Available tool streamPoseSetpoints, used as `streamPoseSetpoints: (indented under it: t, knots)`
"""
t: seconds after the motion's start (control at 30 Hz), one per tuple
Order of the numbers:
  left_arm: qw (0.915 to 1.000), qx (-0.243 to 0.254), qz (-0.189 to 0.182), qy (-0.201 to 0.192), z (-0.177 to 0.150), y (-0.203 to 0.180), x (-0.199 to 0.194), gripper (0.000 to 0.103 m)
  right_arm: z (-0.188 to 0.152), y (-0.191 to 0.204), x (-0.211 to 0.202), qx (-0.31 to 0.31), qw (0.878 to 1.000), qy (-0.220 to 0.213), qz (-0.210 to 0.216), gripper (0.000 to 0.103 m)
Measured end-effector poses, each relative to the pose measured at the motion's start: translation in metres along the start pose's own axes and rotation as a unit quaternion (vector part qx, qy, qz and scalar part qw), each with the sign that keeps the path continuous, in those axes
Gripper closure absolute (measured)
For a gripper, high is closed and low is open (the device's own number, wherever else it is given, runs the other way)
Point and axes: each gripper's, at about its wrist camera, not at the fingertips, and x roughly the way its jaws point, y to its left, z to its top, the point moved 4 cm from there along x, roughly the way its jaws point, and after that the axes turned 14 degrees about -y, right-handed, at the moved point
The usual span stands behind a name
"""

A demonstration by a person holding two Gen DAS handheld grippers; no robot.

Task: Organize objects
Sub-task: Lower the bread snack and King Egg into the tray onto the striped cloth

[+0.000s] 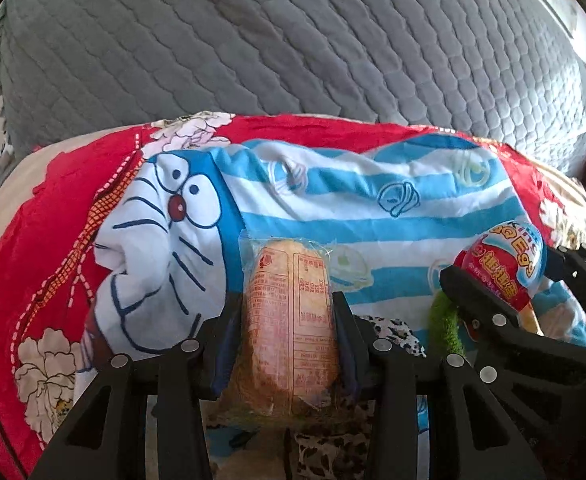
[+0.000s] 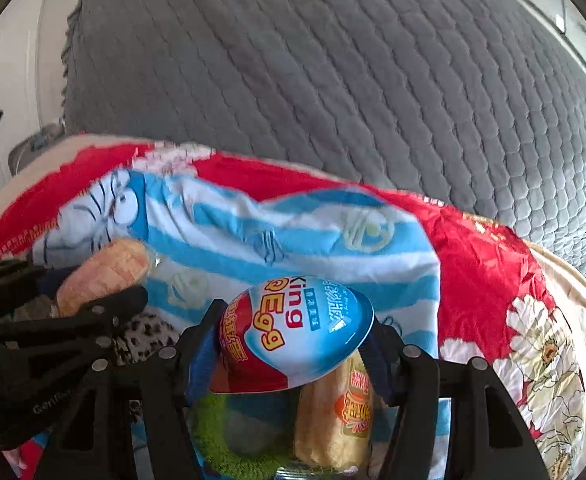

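Black ribbed plastic fingers of your left gripper (image 1: 289,320) sit closest to the lens, partly closed with their blue pads pressed against both sides of a long bread roll (image 1: 289,320) sealed in clear crinkled wrap, its printed label facing up; the roll's near end runs down under the frame and is cut off. Your right gripper (image 2: 293,340) is about half closed on a smooth, glossy egg-shaped toy pack (image 2: 297,332), blue and white on top, red below, lettered "King Egg", clamped at its two sides. Both items hang just above a soft striped blue-and-white cartoon blanket (image 1: 333,208) spread over a shiny red floral quilt (image 1: 41,240), with a grey quilted cover (image 1: 293,40) stitched in brick-like cells behind. Only your right view shows what lies beneath the egg: a pale yellow wrapped snack stick (image 2: 329,428) with an orange label, and a fuzzy green cloth (image 2: 209,432) with something glassy on it that you cannot make out. Your left view shows only a sliver of that green, plus a leopard-print fabric (image 1: 393,332) under the fingers. Each view catches the other gripper at its edge, partly cropped.
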Motion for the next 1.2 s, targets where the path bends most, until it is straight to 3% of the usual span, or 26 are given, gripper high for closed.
streamPoseSetpoints:
  t: [0.73, 1.2]
  knots:
    - [0.9995, 0.025, 0.015, 0.014, -0.0052, -0.0058, 0.0066, 0.059, -0.0085, -0.0023, -0.0025, 0.005, 1.0, 0.003, 0.016, 0.041]
    - [0.9992, 0.024, 0.027, 0.018, -0.006, -0.0043, 0.0039, 0.05, -0.0098, -0.0025, -0.0021, 0.009, 1.0, 0.0, 0.02, 0.04]
